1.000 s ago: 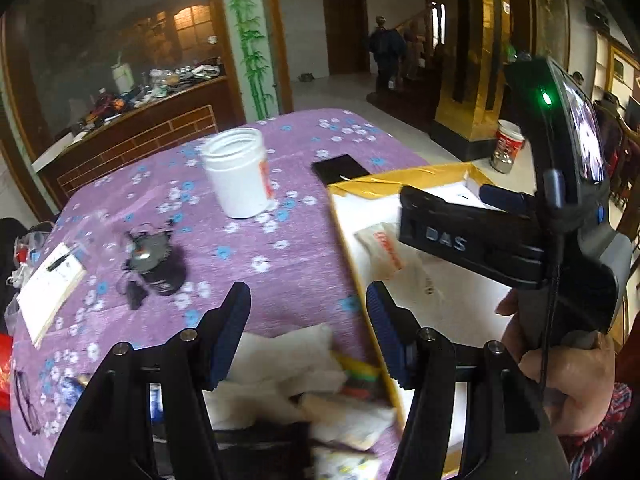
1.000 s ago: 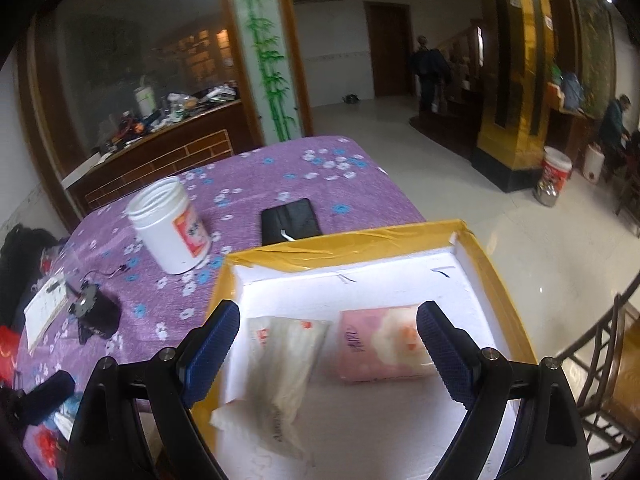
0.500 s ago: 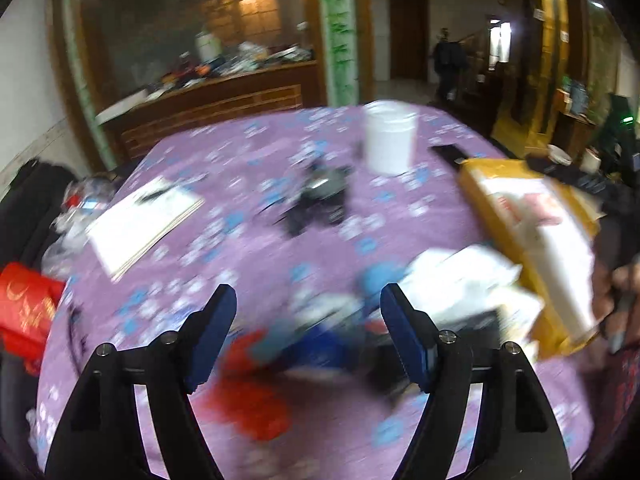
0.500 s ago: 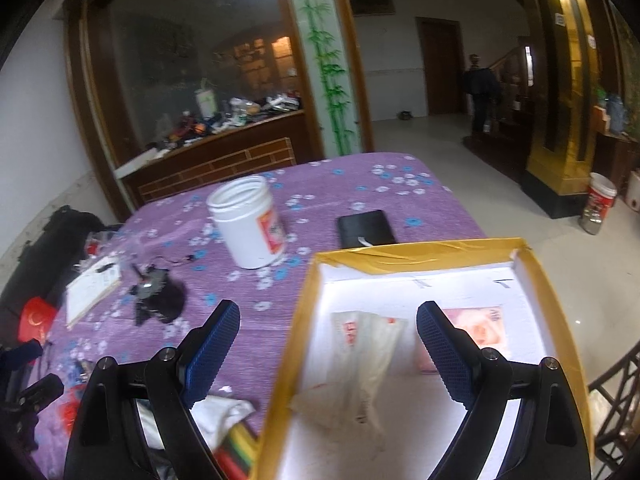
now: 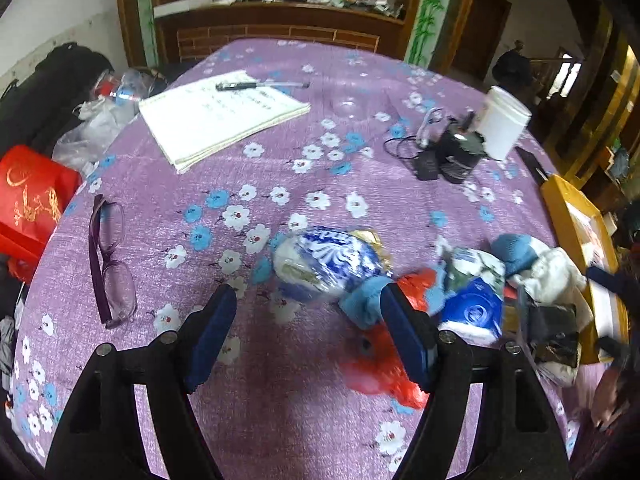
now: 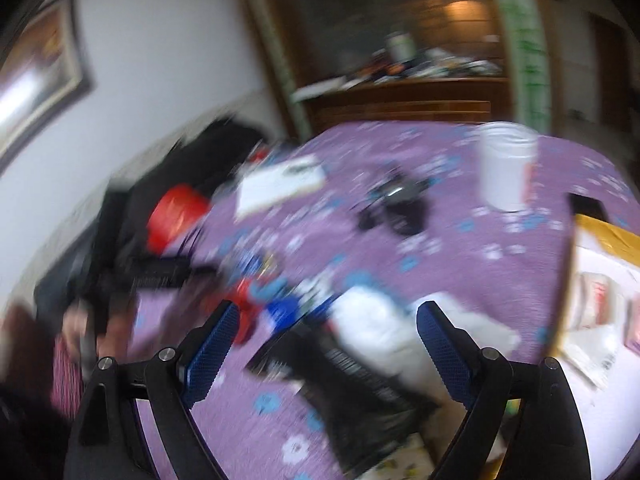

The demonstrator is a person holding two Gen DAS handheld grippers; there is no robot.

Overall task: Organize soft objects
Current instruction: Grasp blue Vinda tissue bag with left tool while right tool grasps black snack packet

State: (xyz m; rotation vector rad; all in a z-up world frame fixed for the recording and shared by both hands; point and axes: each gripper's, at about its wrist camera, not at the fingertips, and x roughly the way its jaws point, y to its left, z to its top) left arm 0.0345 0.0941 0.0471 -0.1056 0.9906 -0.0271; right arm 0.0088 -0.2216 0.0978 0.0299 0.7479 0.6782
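1. Blue pads line the left gripper (image 5: 306,320), whose jaws stand spread and have just been opening further; nothing is pinched between them, only the purple flowered cloth of the table (image 5: 248,420) shows in the gap.
2. Just beyond its fingertips lies a blue-and-white patterned packet (image 5: 328,258), touching a light blue sock (image 5: 362,304) and a red plastic bag (image 5: 380,364) by the right-hand finger.
3. Further right in the same heap sit a blue tissue pack (image 5: 474,312), a white cloth (image 5: 550,272) and a dark packet (image 5: 554,328), close against the yellow-rimmed box (image 5: 560,196).
4. Off to the left lie purple glasses (image 5: 108,264); farther back, a notebook (image 5: 224,116) with a pen (image 5: 260,85), a black gadget (image 5: 452,156) and a white jar (image 5: 504,122).
5. Spread wide too, the right gripper (image 6: 324,338) holds nothing; the view is blurred, with a white cloth and a dark packet (image 6: 360,384) lying below its jaws on the table.
6. At the right edge of that view, the box (image 6: 604,236) holds pale packets.
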